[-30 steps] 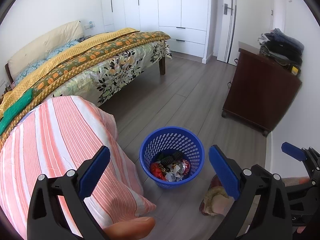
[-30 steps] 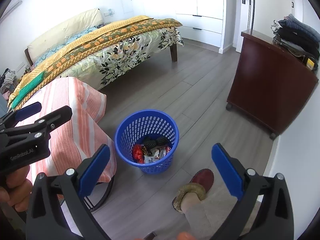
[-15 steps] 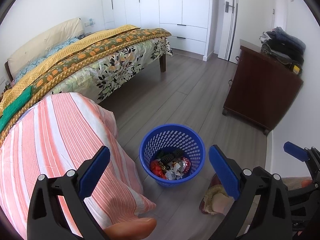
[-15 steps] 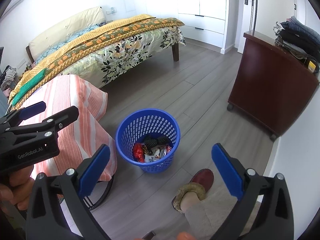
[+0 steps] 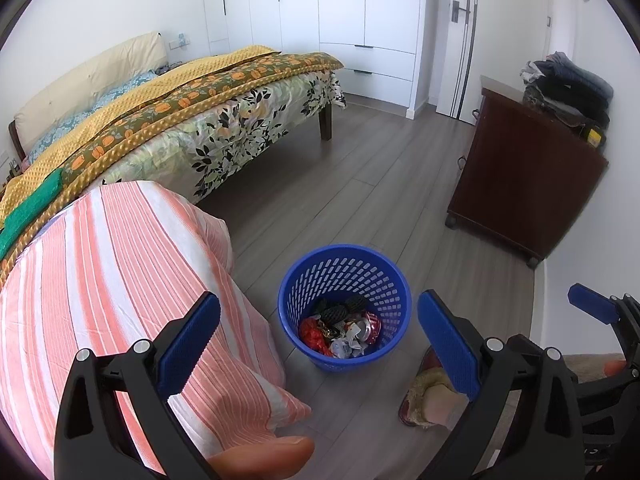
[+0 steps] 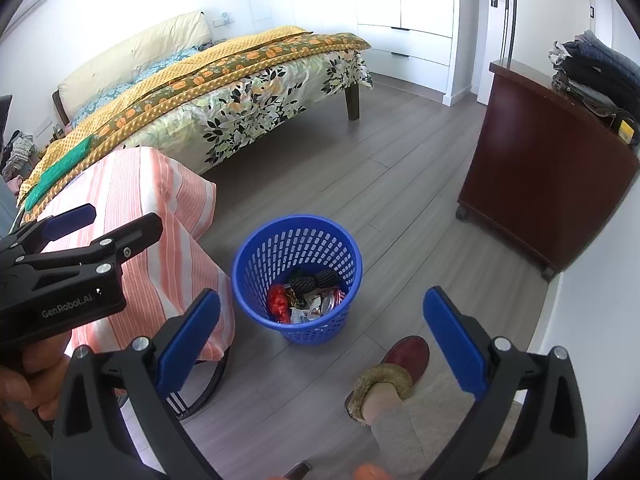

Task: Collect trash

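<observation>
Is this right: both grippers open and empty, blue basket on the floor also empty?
Not quite. The blue basket isn't empty: the right wrist view shows trash in its bottom, including red wrappers and dark mesh pieces. The rest holds: left gripper and right gripper are open and empty, and the basket is on the floor.

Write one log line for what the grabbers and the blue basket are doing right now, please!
left gripper: open, empty | right gripper: open, empty | blue basket: upright on floor, trash inside | striped cloth: left of basket

both wrist views look down from above, sharing the blue basket (image 5: pixel 345 307) (image 6: pixel 298 283) and bed (image 5: pixel 208 120) (image 6: pixel 240 92).
</observation>
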A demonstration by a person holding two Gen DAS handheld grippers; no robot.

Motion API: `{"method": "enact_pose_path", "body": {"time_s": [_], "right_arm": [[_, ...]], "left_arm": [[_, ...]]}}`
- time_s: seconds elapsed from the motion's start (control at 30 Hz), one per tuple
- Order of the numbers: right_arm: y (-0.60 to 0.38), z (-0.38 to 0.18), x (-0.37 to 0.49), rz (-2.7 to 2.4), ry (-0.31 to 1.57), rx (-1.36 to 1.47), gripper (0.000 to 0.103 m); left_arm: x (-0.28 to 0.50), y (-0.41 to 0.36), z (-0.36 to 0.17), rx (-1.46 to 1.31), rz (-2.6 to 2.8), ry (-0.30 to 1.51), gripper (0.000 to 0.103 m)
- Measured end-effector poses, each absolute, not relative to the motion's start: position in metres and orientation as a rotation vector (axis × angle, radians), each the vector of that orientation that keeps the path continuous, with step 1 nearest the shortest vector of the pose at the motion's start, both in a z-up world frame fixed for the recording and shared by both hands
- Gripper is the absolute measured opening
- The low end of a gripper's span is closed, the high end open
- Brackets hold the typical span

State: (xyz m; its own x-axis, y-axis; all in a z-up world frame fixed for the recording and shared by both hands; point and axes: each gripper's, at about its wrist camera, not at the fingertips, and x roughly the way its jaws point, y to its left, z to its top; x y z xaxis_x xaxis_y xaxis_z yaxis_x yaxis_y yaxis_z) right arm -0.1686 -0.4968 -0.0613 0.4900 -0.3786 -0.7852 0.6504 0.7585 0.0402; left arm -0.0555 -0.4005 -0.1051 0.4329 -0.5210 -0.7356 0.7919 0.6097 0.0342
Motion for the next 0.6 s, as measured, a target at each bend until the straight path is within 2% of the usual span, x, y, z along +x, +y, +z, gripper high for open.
{"method": "enact_pose_path", "body": {"time_s": [0.6], "right_arm": [[-0.5031, -0.0643, -0.1698, -0.651, 0.861, 0.360, 0.098]], "left_arm": [[-0.0555, -0.4022, -0.1078, 0.399, -0.861, 0.750, 0.098]]}}
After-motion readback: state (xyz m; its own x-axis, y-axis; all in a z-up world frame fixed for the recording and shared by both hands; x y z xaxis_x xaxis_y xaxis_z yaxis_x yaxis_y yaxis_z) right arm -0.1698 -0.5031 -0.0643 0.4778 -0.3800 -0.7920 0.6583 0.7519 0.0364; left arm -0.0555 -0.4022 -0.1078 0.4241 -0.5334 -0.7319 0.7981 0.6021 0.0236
